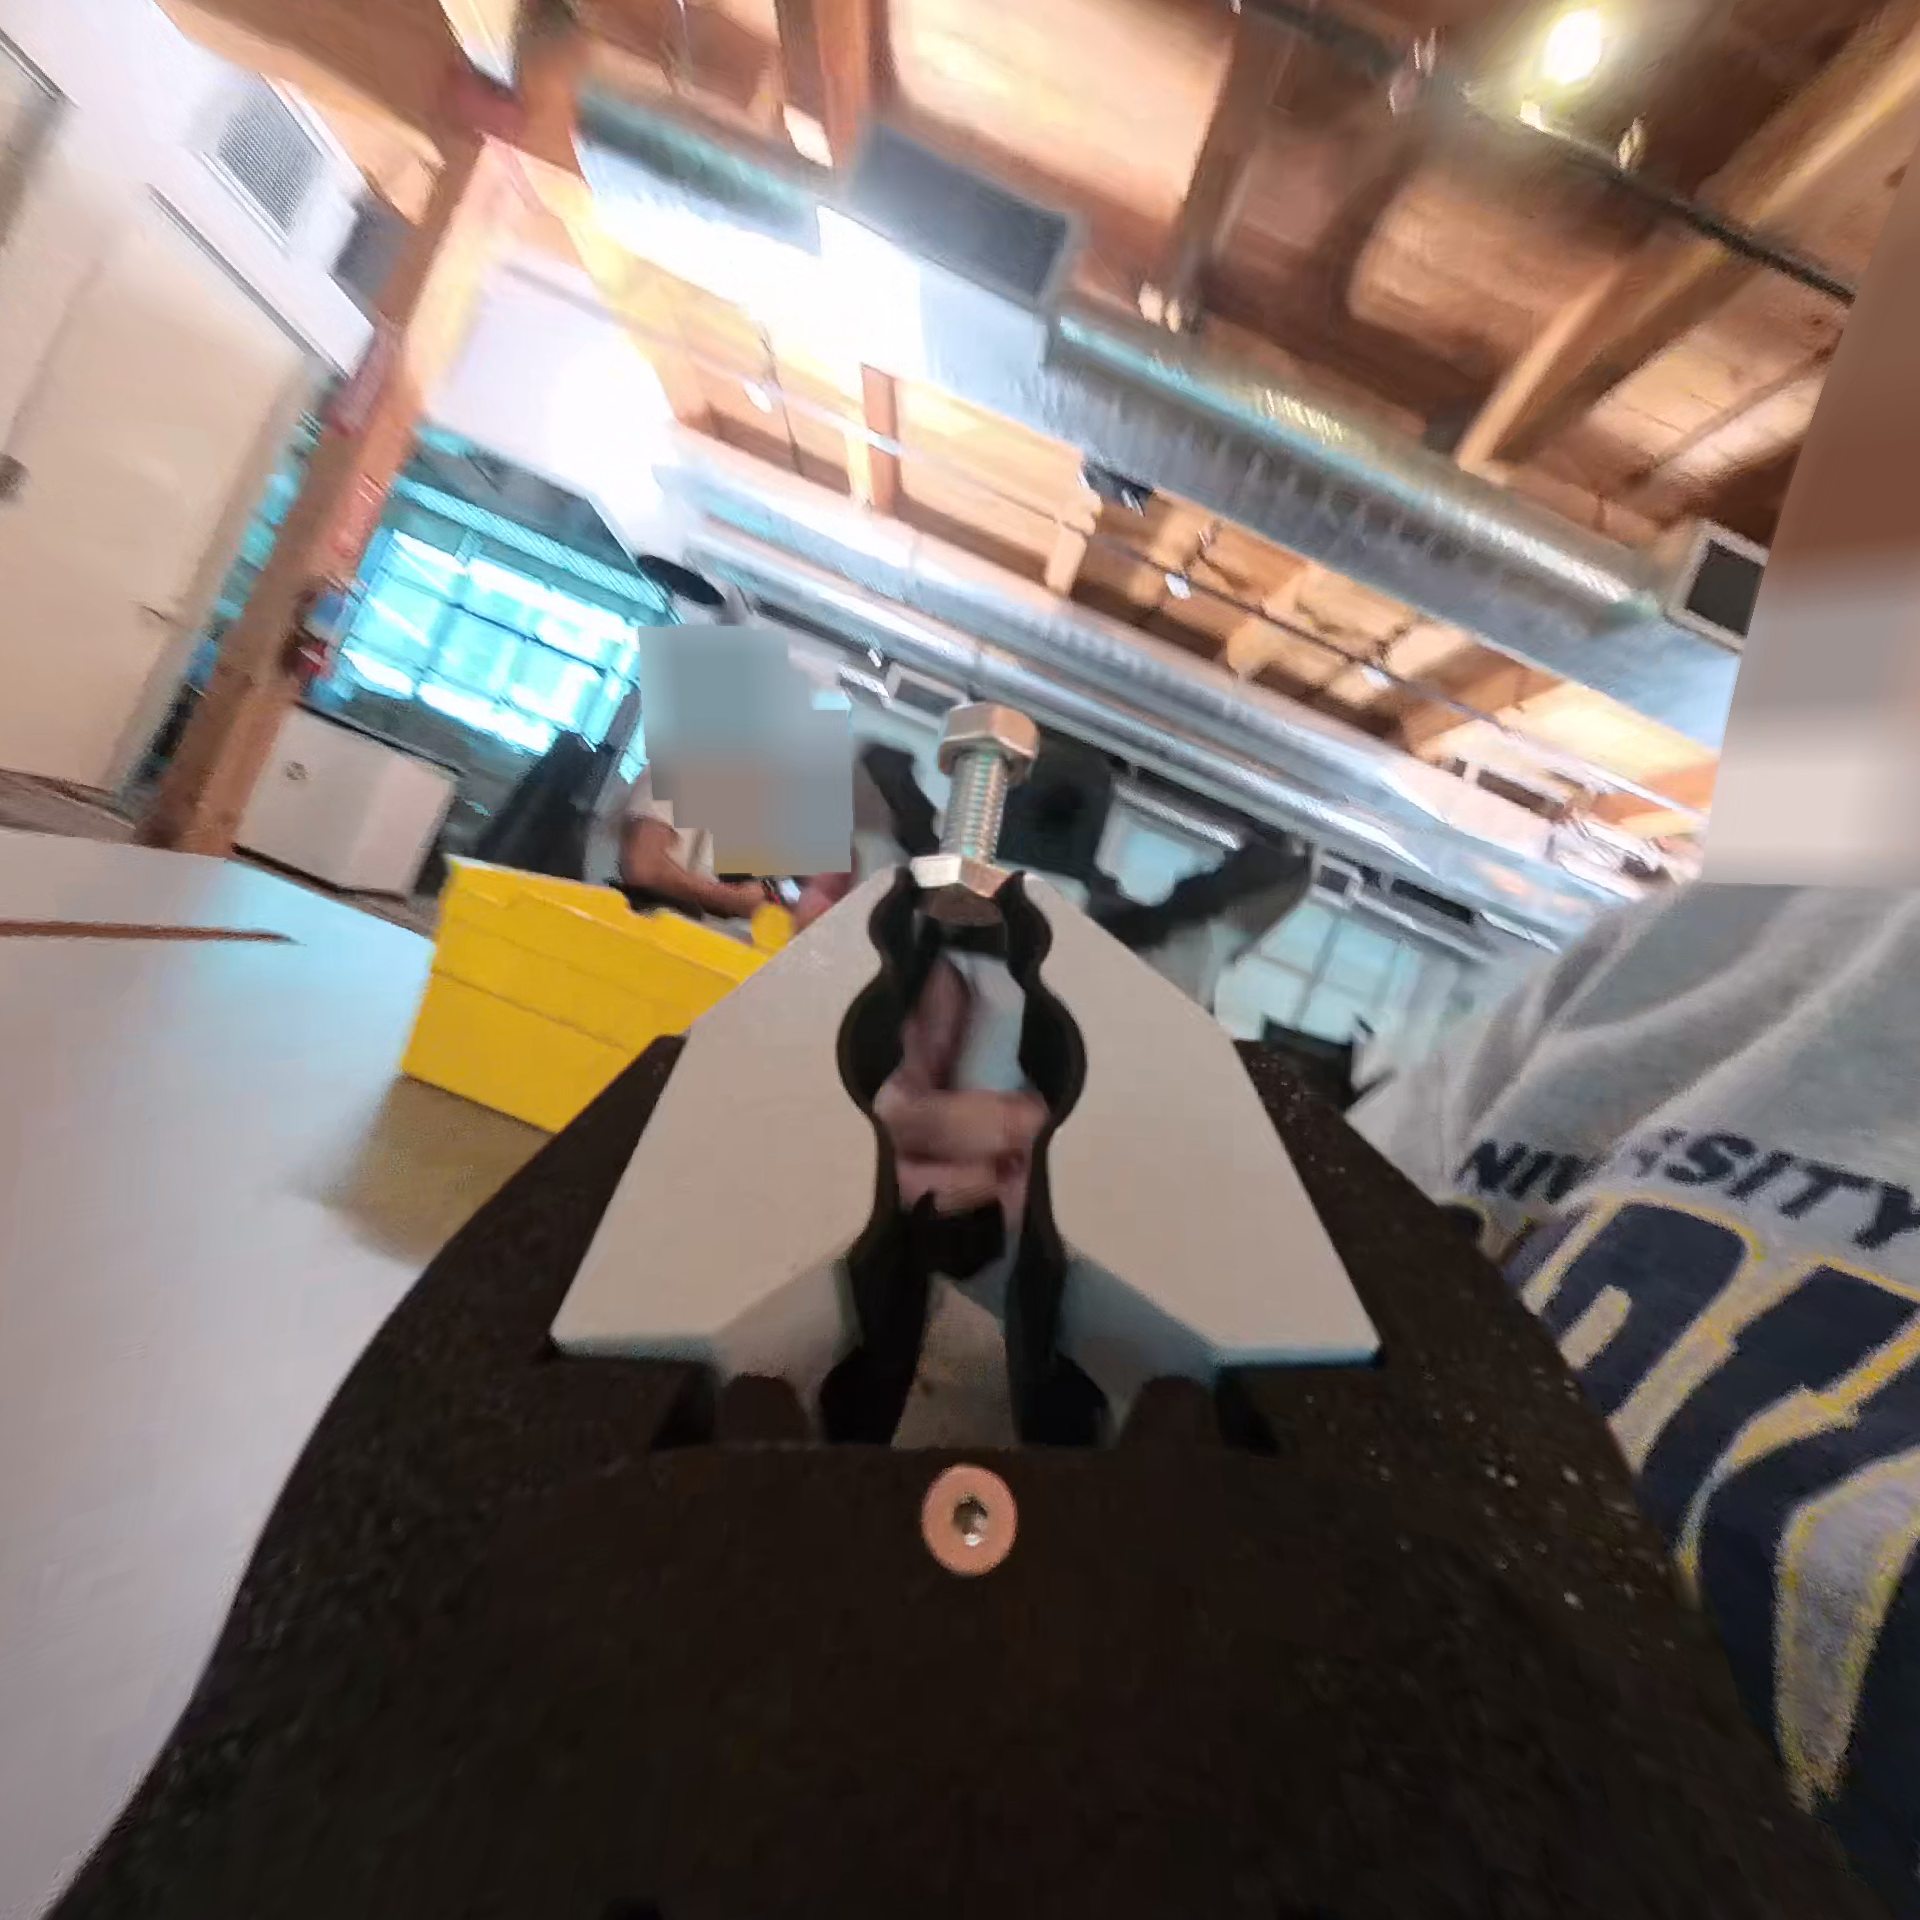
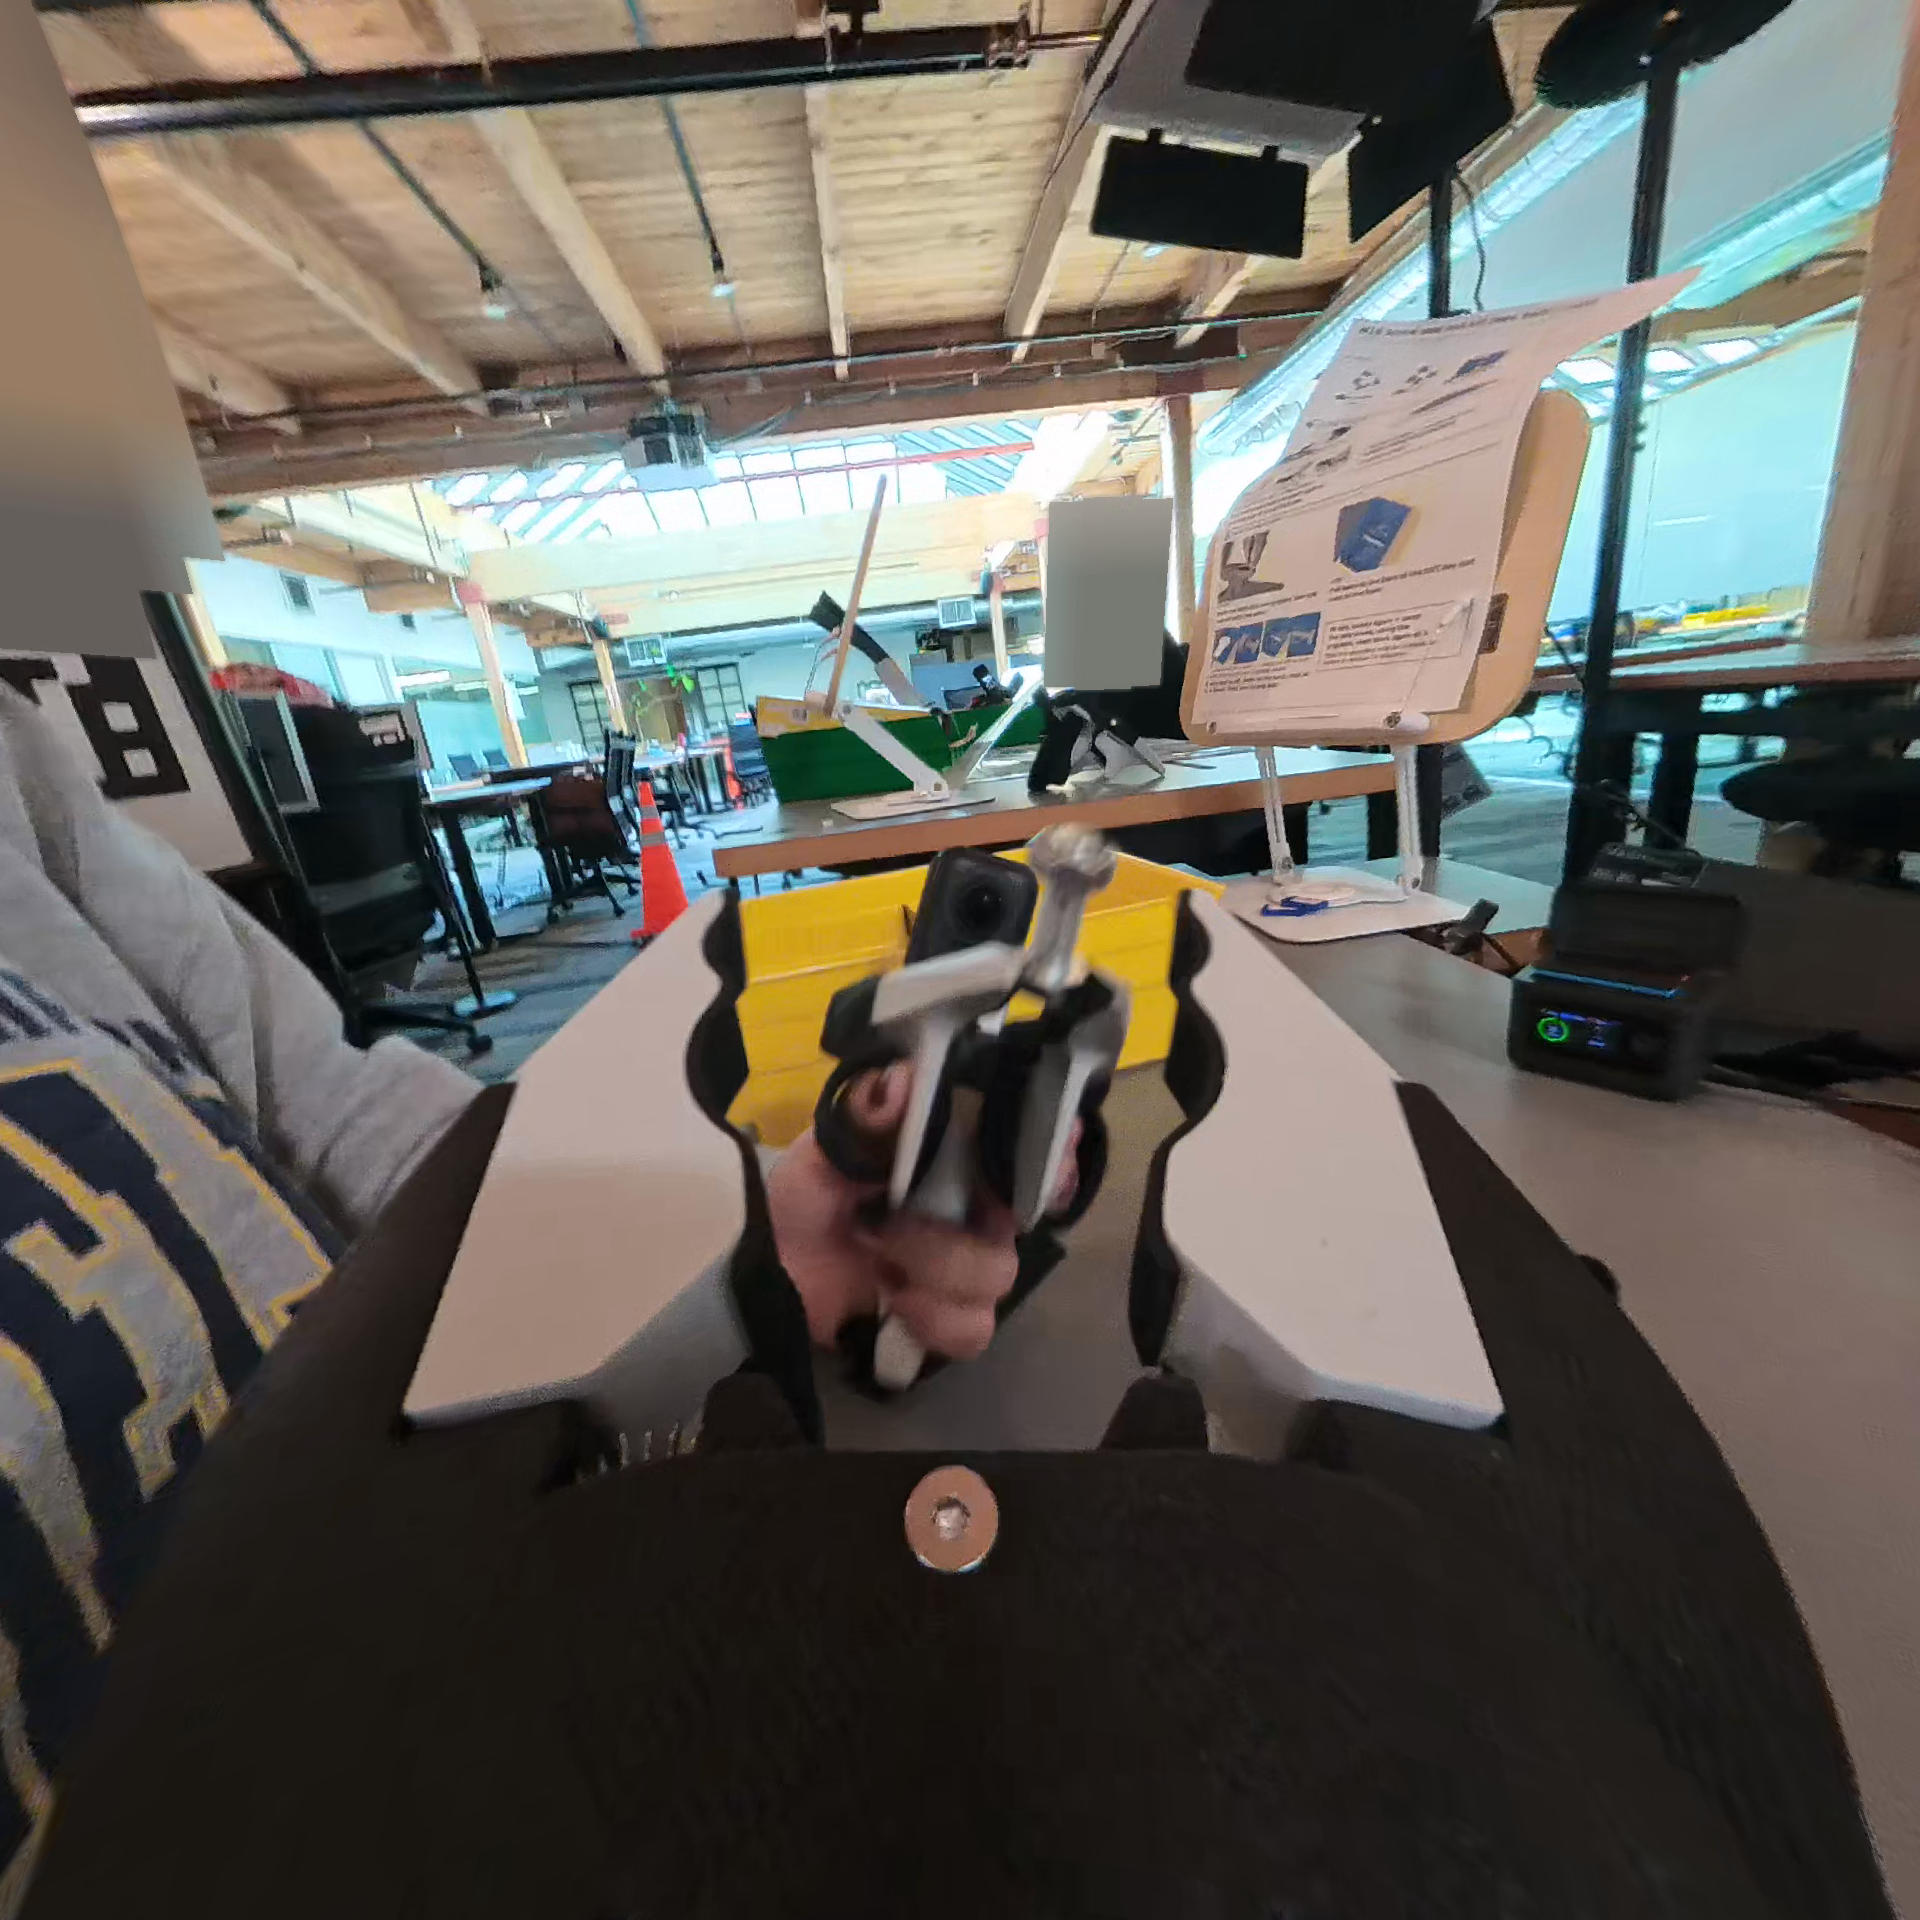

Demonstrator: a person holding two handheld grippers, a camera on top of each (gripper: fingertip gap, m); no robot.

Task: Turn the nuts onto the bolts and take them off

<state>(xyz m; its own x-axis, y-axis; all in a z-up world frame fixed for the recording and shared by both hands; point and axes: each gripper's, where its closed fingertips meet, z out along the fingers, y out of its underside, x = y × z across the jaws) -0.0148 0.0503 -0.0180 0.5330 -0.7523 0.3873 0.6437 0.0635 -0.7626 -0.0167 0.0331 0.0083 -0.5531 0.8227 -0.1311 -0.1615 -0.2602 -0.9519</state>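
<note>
- L gripper (image 1: 958,883): fingers closed together at the tips, pinching a hex part of the bolt (image 1: 975,805). Cannot tell whether that part is the bolt head or a nut.
- Bolt stands up out of the L tips, tilted a little right; threaded shank bare between the tips and the nut (image 1: 989,732) sitting at the top end.
- Same bolt in the R wrist view (image 2: 1058,914), blurred, w/ its rounded top end up, rising from the far L gripper (image 2: 1023,997).
- Hand (image 2: 894,1247) wraps the L gripper's handle, seen betw. the R fingers; small black camera (image 2: 971,904) sits on that gripper's body.
- R gripper (image 2: 961,935): fingers spread wide, nothing betw. them; the L gripper and bolt show through the gap, farther off, not touching the R fingers.
- Yellow bin (image 2: 1132,935) behind the L gripper on the table (image 2: 1558,1195); in the L view the bin (image 1: 561,987) lies left of the tips.
- Grey sweatshirt (image 1: 1662,1143) w/ dark lettering at right edge of L view, left edge of R view.
- Right of the bin: white stand holding a printed sheet (image 2: 1382,551), and a small black device w/ lit screen (image 2: 1605,1029) near the table edge.
- Background: orange cone (image 2: 657,868), desks, wood-beam ceiling.
</note>
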